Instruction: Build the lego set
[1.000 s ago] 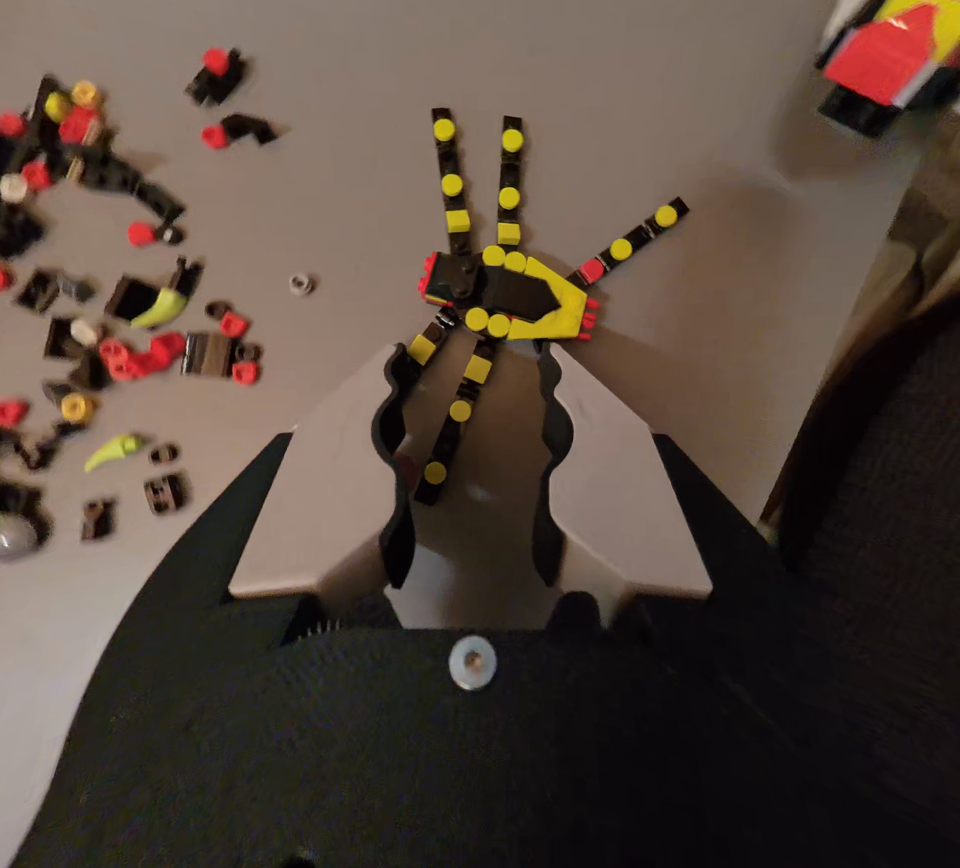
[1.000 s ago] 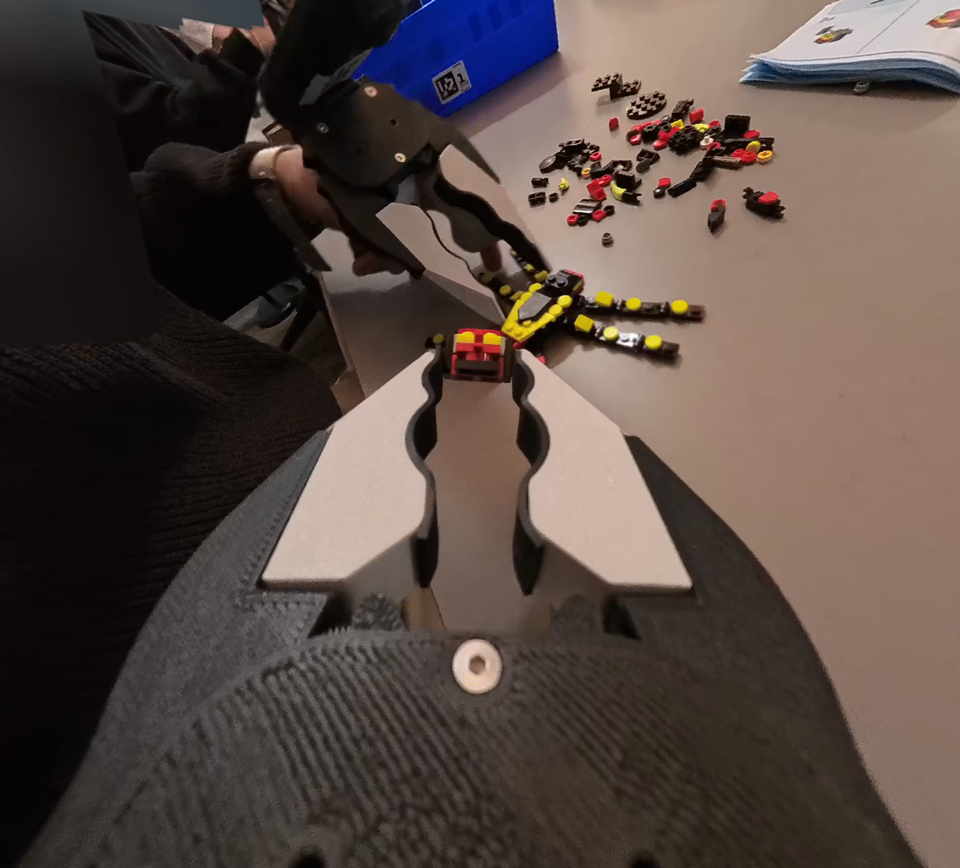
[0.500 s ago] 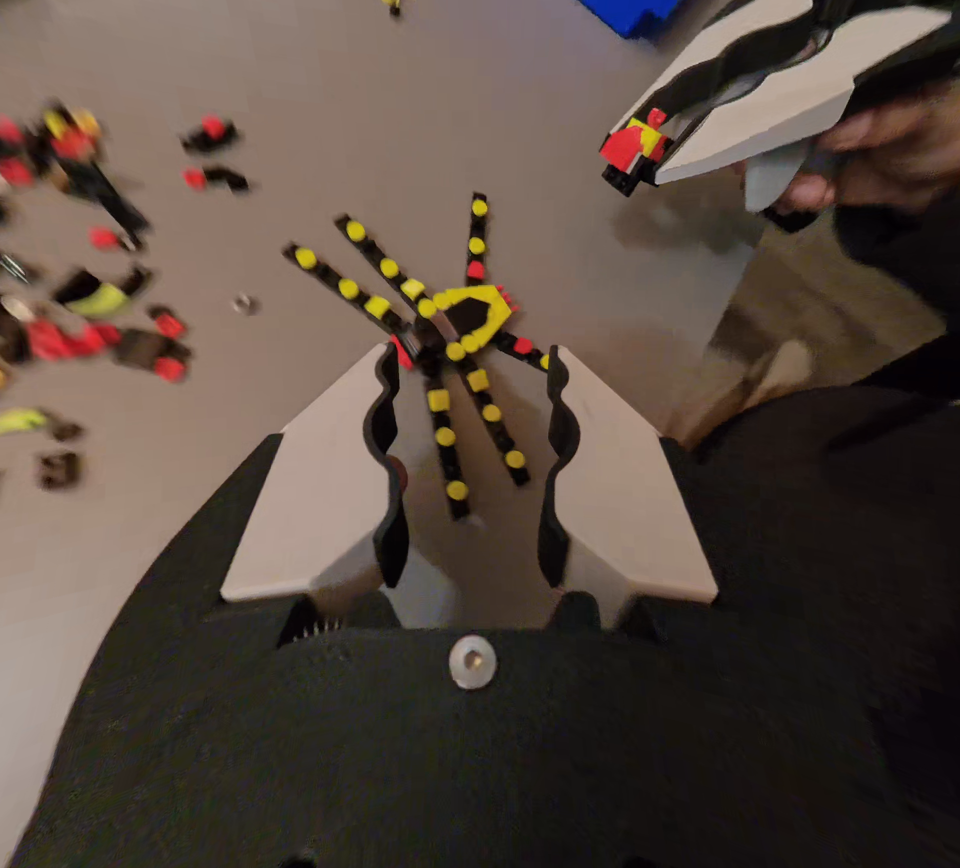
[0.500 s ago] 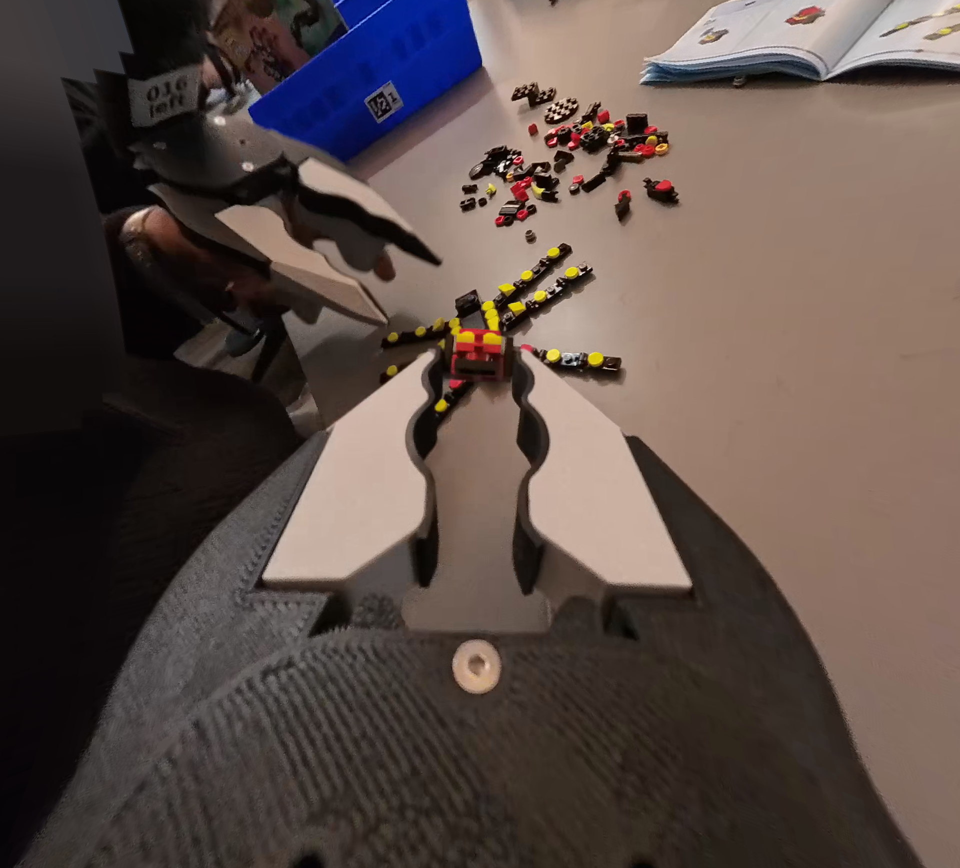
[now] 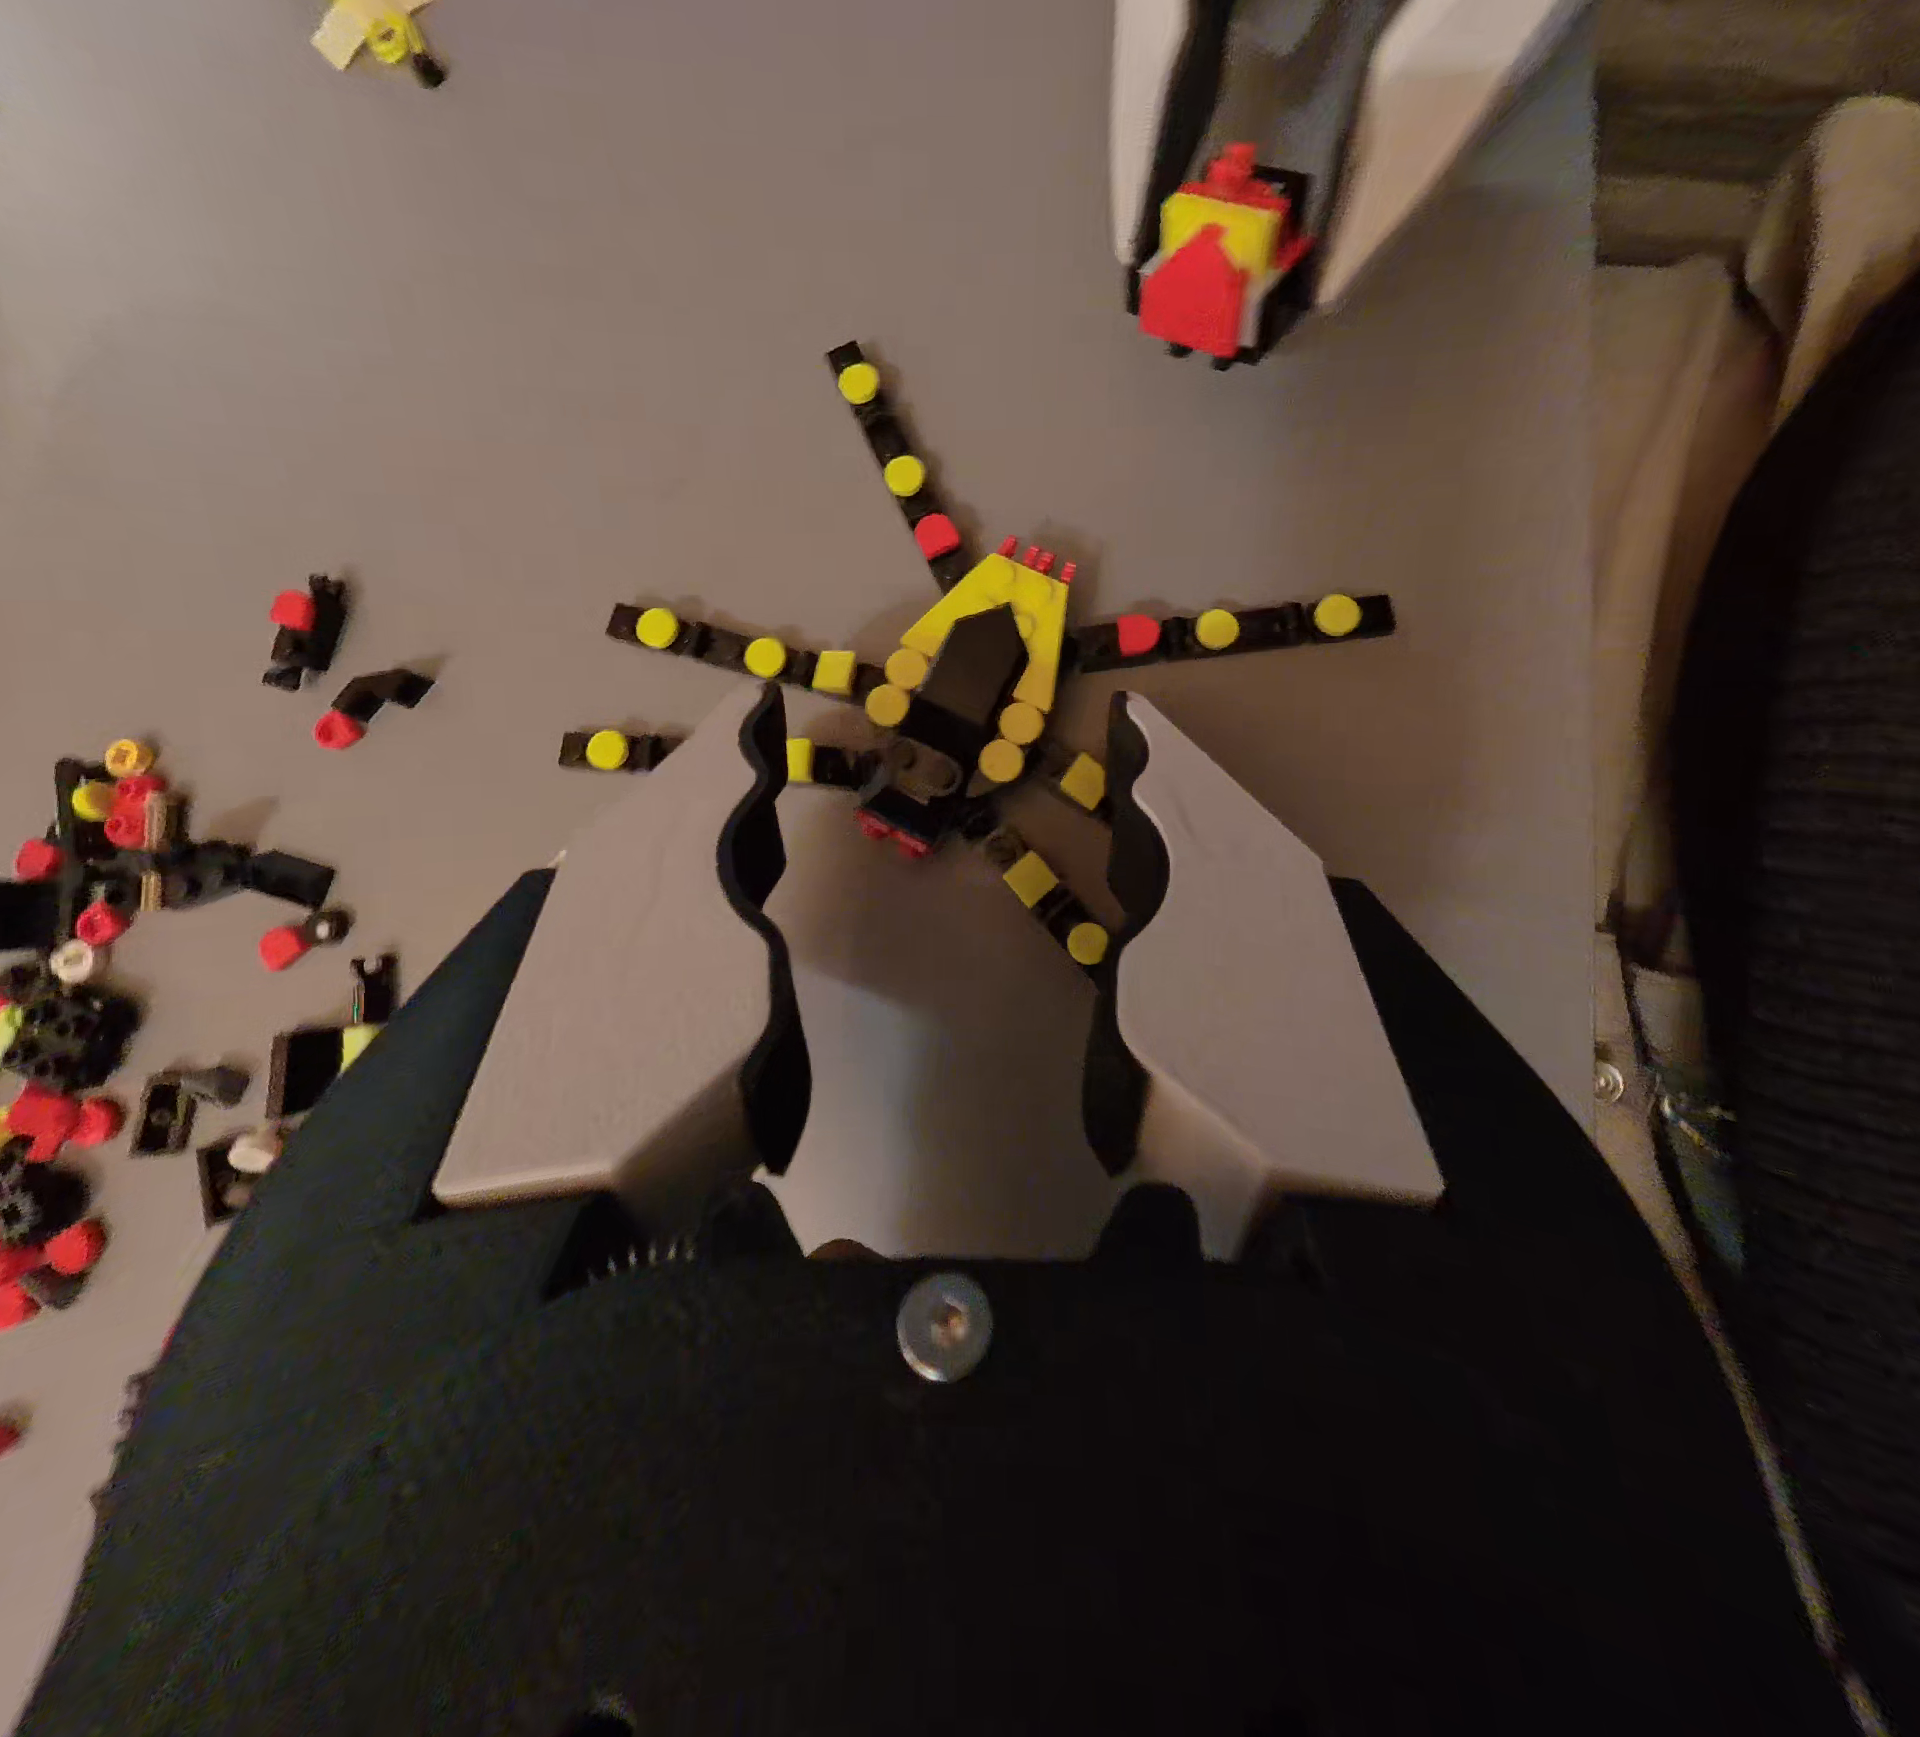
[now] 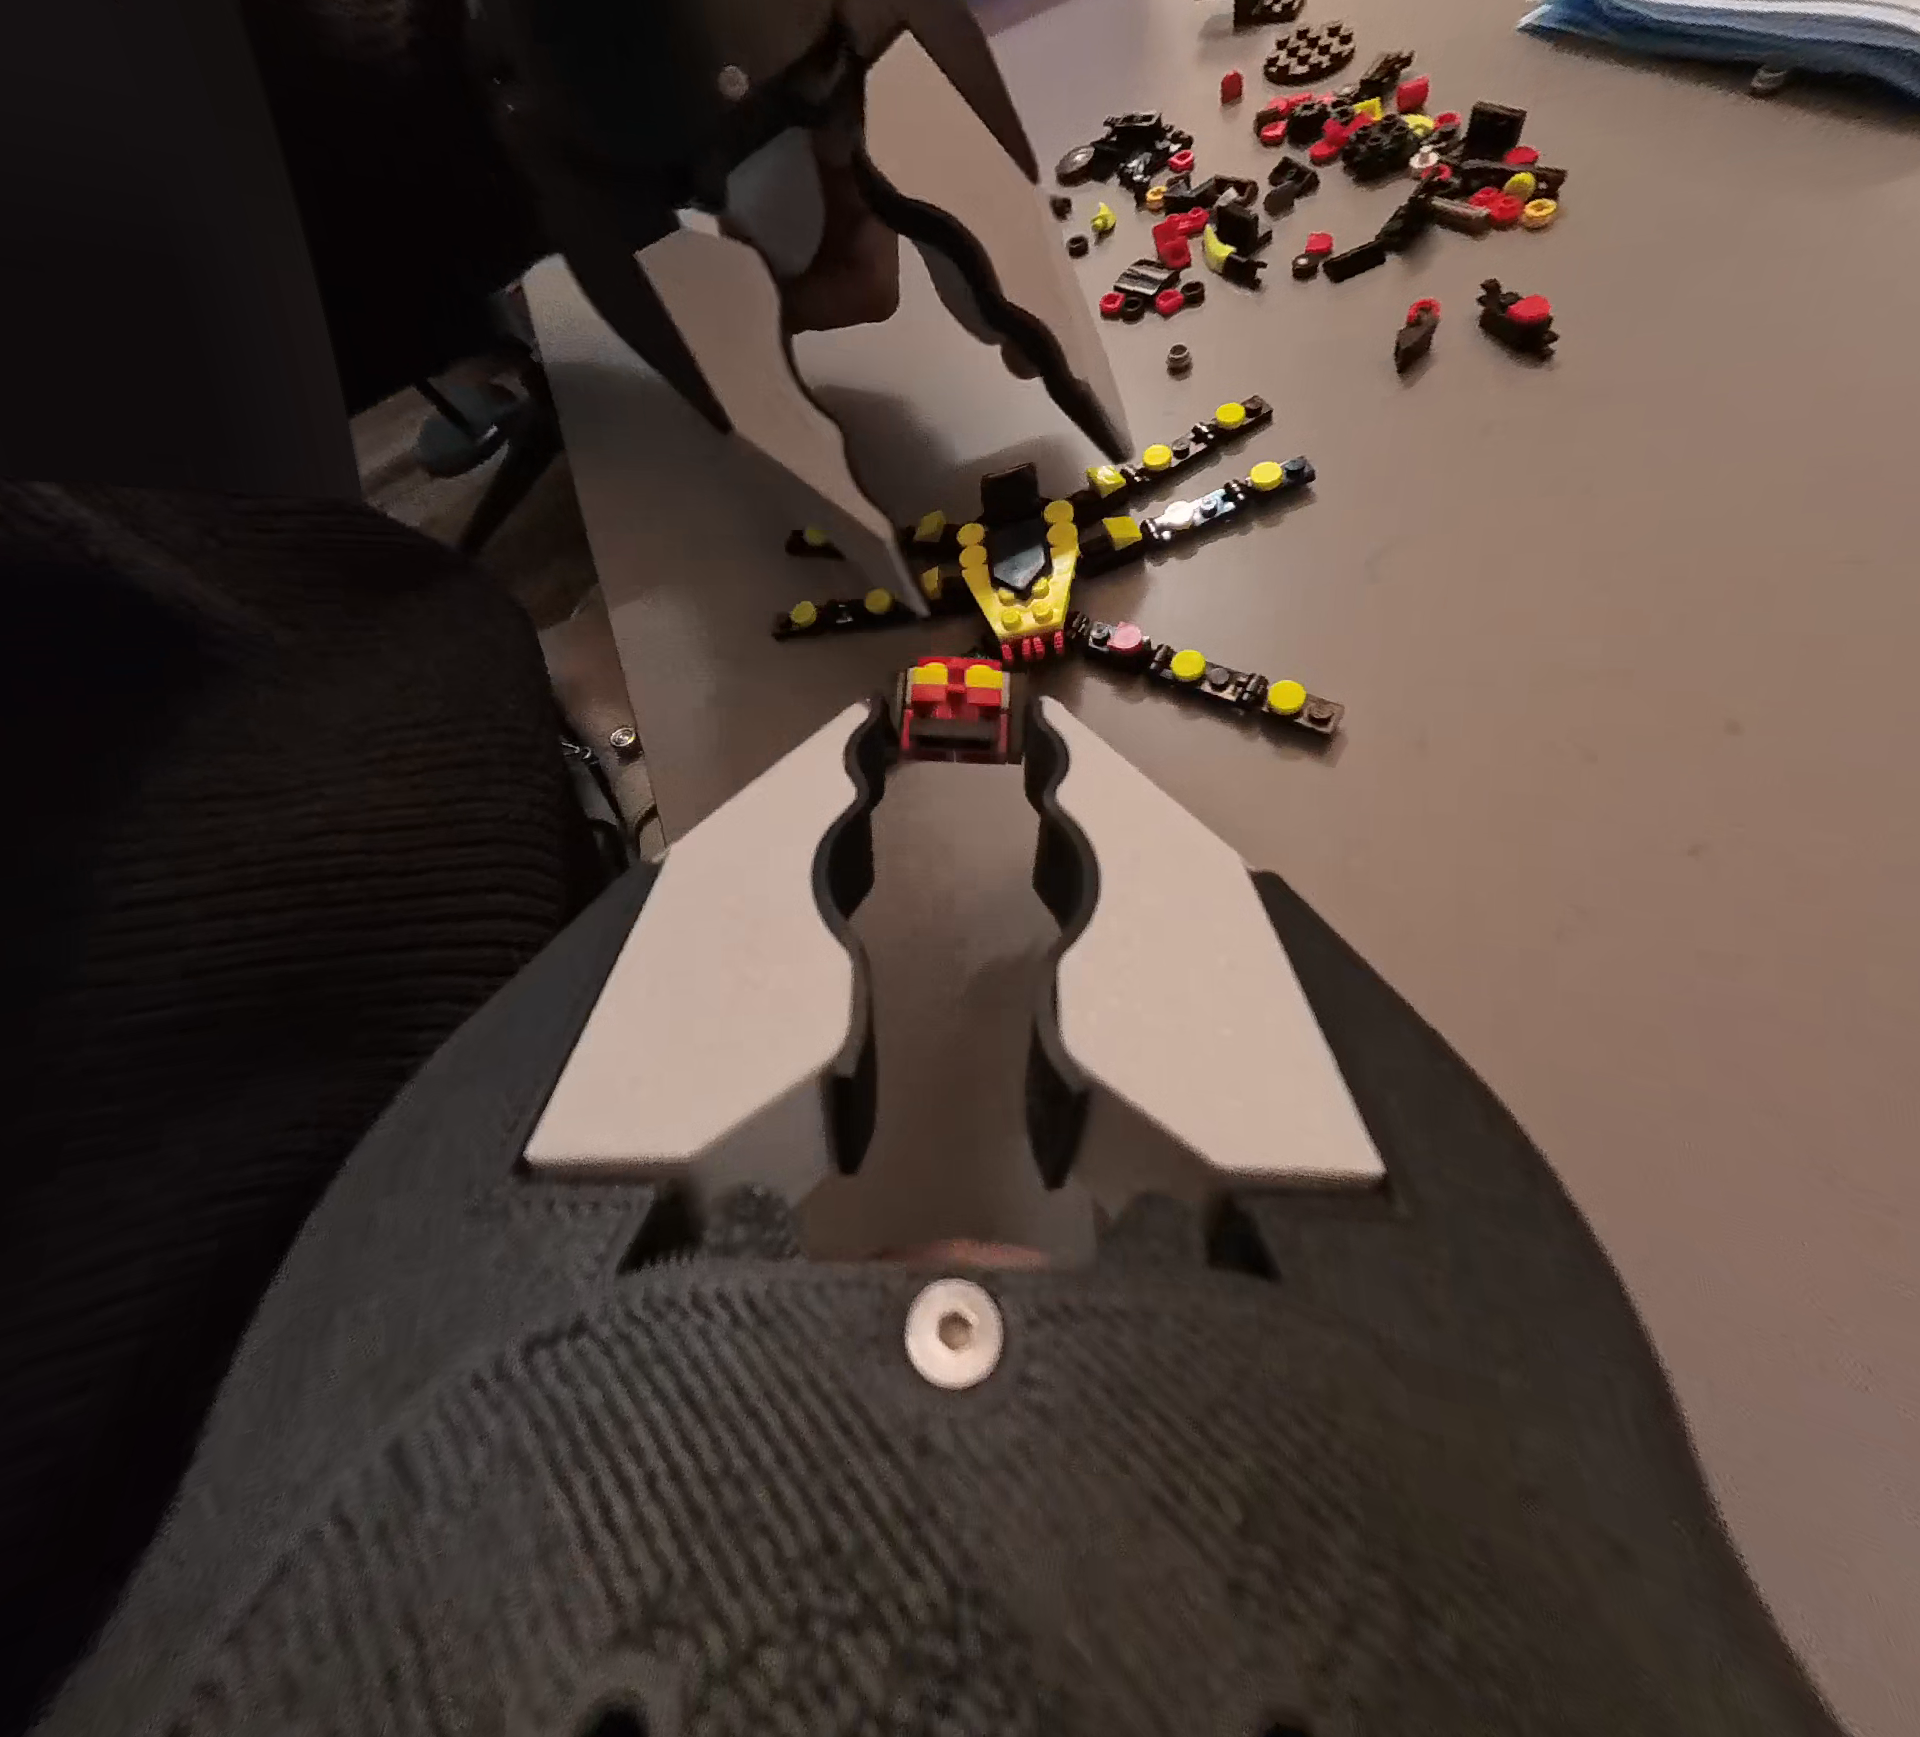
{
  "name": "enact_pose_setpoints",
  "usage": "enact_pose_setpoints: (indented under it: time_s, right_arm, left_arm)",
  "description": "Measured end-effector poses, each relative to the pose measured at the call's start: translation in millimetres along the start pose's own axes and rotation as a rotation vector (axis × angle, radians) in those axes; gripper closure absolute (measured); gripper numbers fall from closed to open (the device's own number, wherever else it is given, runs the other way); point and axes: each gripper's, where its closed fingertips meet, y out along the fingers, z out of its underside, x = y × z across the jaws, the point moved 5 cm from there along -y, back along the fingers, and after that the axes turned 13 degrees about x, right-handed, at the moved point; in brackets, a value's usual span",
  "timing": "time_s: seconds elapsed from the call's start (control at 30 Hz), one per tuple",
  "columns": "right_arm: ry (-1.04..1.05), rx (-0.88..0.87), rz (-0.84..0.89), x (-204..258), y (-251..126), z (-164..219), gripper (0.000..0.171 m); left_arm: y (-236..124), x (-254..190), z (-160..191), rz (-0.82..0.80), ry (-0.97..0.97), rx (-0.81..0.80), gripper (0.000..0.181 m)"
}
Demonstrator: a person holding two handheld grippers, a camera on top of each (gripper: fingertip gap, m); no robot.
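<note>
The black-and-yellow lego spider body with spread legs (image 5: 971,700) lay assembled on the grey tabletop (image 5: 623,253) between the spread-apart left hand-held gripper (image 5: 940,731), while the right hand-held gripper (image 6: 951,711), clamped on a red-and-yellow block module (image 6: 956,708), hovered near, unattached, and the scattered loose bricks (image 6: 1320,170) remained.

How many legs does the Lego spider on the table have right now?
6 legs on the Lego spider, in the left wrist view: one pointing up, two leftward, one rightward, two at lower right, partly covered. Others may be hidden.
</note>
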Motion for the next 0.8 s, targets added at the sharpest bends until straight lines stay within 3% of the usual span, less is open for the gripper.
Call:
enact_pose_setpoints:
  time_s: [0.3,0.53,0.63,0.8]
  right_arm:
    - [-0.053,-0.213,-0.147,10.2,-25.9,-18.5,0.147]
    - [0.108,-0.352,-0.366,3.1,-42.6,-27.6,0.147]
    - [0.118,-0.307,-0.344,-1.7,-36.3,-24.8,0.147]
    - [0.018,-0.076,-0.177,-10.1,-6.2,-10.8,0.147]
  left_arm:
    - [-13.4,-21.3,7.7,0.146,-0.194,-0.062,0.123]
    - [-20.6,-10.1,1.1,0.176,-0.26,-0.173,0.124]
    - [-17.4,-3.6,0.2,0.127,-0.227,-0.218,0.122]
    - [-2.5,-1.3,-1.0,0.133,-0.139,-0.17,0.119]
